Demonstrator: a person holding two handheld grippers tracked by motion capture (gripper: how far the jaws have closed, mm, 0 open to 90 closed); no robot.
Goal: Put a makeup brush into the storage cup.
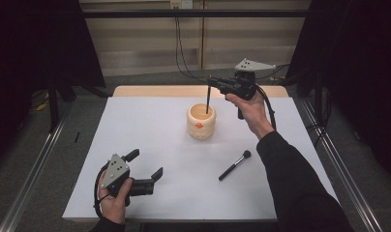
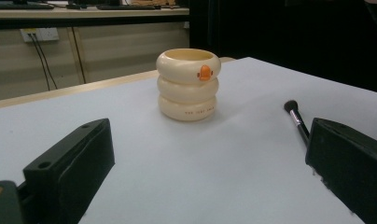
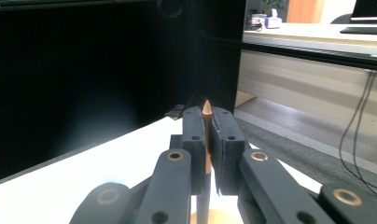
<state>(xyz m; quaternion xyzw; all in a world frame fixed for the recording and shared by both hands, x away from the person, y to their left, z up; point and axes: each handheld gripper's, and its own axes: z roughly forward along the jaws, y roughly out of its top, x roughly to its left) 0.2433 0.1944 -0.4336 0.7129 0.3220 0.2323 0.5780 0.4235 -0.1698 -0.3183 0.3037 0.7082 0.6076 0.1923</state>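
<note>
- Above the counter (image 1: 135, 125), high view: right gripper (image 1: 209, 83) is up over the cream ringed cup (image 1: 201, 122), fingers pinched on a thin dark stick (image 1: 208, 100) that hangs upright w/ its lower end at the cup mouth; can't tell if it touches the cup. Left gripper (image 1: 146, 165) sits low at front left, fingers spread, nothing btwn them. Makeup brush (image 1: 234, 165) lies flat on the counter, right of centre, well apart from both grippers.
- Left gripper view: fingers (image 2: 70, 163) wide apart, resting near the white surface. Cup (image 2: 188, 85) stands upright ahead, orange mark on top ring. Brush (image 2: 296, 120) lies just beside the right-hand finger.
- Right gripper view: fingers (image 3: 193, 140) pressed tight on the stick (image 3: 206, 122), its tan pointed tip poking out above the pads.
</note>
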